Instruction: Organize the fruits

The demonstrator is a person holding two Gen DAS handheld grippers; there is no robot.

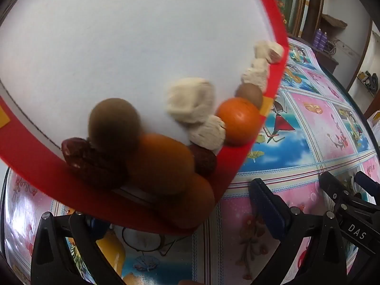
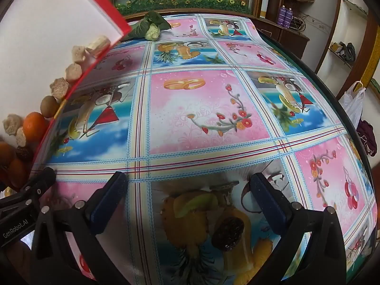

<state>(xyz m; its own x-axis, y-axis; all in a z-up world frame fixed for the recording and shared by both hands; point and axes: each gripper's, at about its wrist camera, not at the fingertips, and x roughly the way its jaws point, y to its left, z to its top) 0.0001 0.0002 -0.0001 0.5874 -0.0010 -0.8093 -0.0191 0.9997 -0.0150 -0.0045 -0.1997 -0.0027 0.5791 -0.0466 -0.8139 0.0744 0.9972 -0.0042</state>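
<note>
1. Two grippers are showing: my left gripper (image 1: 166, 213) is gripping the near rim of the red-edged white box lid (image 1: 28, 152), which is tilting with its low corner toward me.
2. Fruit is crowding that low edge: a round orange (image 1: 238, 121), a fuzzy brown kiwi (image 1: 114, 123), dark red dates (image 1: 95, 163) and pale beige chunks (image 1: 190, 99).
3. My right gripper (image 2: 187, 201) is hanging with fingers apart over the floral plastic tablecloth (image 2: 201, 109).
4. A dark wrinkled date (image 2: 228, 234) is lying just below it, its long axis slanting up to the right.
</note>
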